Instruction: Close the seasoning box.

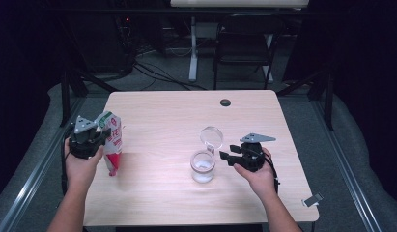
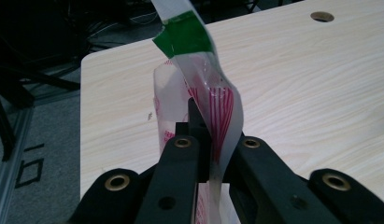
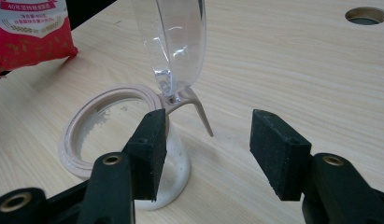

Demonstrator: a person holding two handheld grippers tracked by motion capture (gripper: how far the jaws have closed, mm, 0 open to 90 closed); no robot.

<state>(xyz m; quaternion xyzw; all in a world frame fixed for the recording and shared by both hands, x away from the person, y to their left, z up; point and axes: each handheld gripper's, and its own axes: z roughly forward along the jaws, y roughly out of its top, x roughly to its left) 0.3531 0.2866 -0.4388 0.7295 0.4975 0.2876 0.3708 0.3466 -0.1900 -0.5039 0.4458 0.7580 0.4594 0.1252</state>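
Observation:
A red-and-white plastic bag [image 1: 113,145] with a green strip at its top stands on the table's left side. My left gripper [image 1: 100,137] is shut on its upper part; in the left gripper view the bag [image 2: 213,93] rises between the closed jaws. A clear glass jar [image 1: 203,166] with white powder in the bottom sits mid-table, its hinged clear lid [image 1: 212,137] standing up open. My right gripper [image 1: 224,155] is open just right of the jar, apart from it. In the right gripper view the jar [image 3: 110,135] and its lid [image 3: 175,42] are ahead, left of the gap.
The light wooden table [image 1: 186,203] has a round cable hole [image 1: 225,102] near its far edge. A small clip-like object [image 1: 313,199] lies at the front right corner. A dark chair [image 1: 244,43] and a table leg stand beyond the table.

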